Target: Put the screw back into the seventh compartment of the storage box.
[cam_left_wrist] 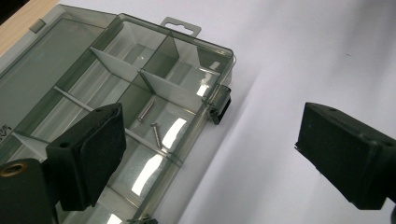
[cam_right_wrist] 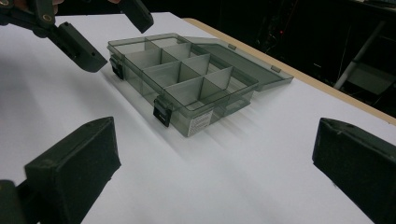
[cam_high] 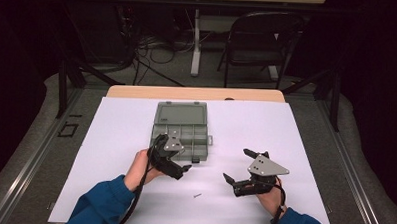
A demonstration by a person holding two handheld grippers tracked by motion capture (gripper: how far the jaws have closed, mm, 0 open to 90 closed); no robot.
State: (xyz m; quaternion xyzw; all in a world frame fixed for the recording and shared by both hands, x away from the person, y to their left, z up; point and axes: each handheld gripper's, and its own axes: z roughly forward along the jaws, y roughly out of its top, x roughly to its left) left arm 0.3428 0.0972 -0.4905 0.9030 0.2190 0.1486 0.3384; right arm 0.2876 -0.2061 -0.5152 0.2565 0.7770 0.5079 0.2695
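A smoky clear compartment box [cam_high: 154, 135] lies open on the white table cover, its lid [cam_high: 181, 113] flat behind it. In the left gripper view two small screws [cam_left_wrist: 156, 135] lie in one compartment of the box [cam_left_wrist: 212, 46]. My left gripper [cam_high: 177, 159] hovers at the box's near right corner, open, with nothing between its jaws [cam_left_wrist: 219, 154]. My right gripper [cam_high: 237, 165] rests to the right of the box, open and empty, facing the box [cam_right_wrist: 196, 122]. The left gripper [cam_right_wrist: 109, 30] also appears above the box's far end in the right gripper view.
One loose screw [cam_high: 197, 195] lies on the white cover near the front edge, between my two hands. Black latches [cam_right_wrist: 161, 112] stick out of the box's front wall. A folding chair [cam_high: 261, 39] and a desk leg [cam_high: 196, 42] stand beyond the table.
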